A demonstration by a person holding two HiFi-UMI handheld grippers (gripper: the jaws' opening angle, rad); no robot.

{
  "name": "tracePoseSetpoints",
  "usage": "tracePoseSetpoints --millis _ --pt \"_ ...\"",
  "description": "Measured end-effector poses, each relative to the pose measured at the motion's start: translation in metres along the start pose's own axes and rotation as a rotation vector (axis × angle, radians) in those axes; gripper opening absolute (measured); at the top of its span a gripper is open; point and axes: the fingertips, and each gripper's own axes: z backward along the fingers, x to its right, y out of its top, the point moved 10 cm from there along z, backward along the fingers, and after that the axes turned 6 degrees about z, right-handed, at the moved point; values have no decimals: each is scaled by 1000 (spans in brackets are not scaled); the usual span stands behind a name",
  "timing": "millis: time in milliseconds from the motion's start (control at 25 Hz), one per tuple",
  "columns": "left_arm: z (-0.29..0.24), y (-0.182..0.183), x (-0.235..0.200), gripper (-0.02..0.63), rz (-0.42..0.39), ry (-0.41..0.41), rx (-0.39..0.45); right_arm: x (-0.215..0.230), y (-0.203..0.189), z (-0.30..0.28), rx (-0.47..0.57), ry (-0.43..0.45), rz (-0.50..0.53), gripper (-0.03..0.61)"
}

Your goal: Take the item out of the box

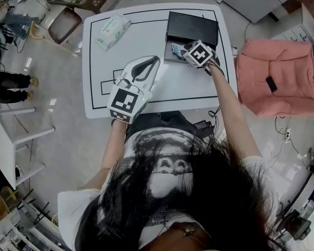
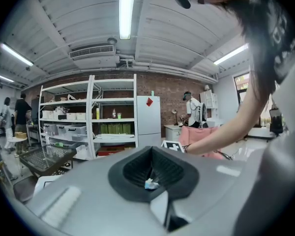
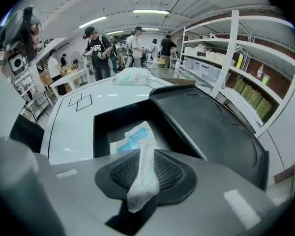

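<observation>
A black box (image 1: 170, 57) stands open at the table's far right, its lid (image 1: 192, 27) tipped back. My right gripper (image 1: 191, 55) points steeply down into it, under its marker cube. In the right gripper view the right gripper (image 3: 143, 173) is shut on a white and blue packet (image 3: 137, 136), which reaches from the box's inside (image 3: 102, 127) up between the pads. My left gripper (image 1: 146, 67) hovers over the table's middle, apart from the box. In its own view the left gripper (image 2: 151, 181) is shut, with a small white and blue scrap (image 2: 150, 183) caught where the pads meet.
A pack of wipes (image 1: 112, 30) lies at the table's far left. The white table (image 1: 157, 93) carries black outlines. Right of the table sits a pink cloth-covered thing (image 1: 275, 77). A chair (image 1: 63, 22) stands beyond the far left corner, and cables lie on the floor.
</observation>
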Motion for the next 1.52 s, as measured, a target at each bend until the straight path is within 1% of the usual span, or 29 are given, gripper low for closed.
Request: tracePoseSetpoints --millis 200,320,520,720,880,1120,1240,1520 --pt "2 0 -5 0 2 -6 3 -2 3 0 8 -9 -16 14" --pt "3 0 -5 0 0 -21 -4 -5 4 5 20 -18 -30 12" --pt "6 -1 -13 0 6 -44 -15 -9 15 20 52 -48 -21 12" --pt "11 -1 -19 0 11 -70 -25 -15 24 46 118 -103 -33 12" --pt "19 -3 -25 0 11 -84 -34 -29 29 70 165 -179 -49 12" --pt "31 -5 -34 0 15 -106 -36 -60 35 106 270 -283 -126 12" --pt "39 -7 -35 0 14 -120 -38 -81 38 124 314 -320 -167 12" --pt "64 -17 -30 0 13 -161 -46 -141 43 153 353 -373 -231 12"
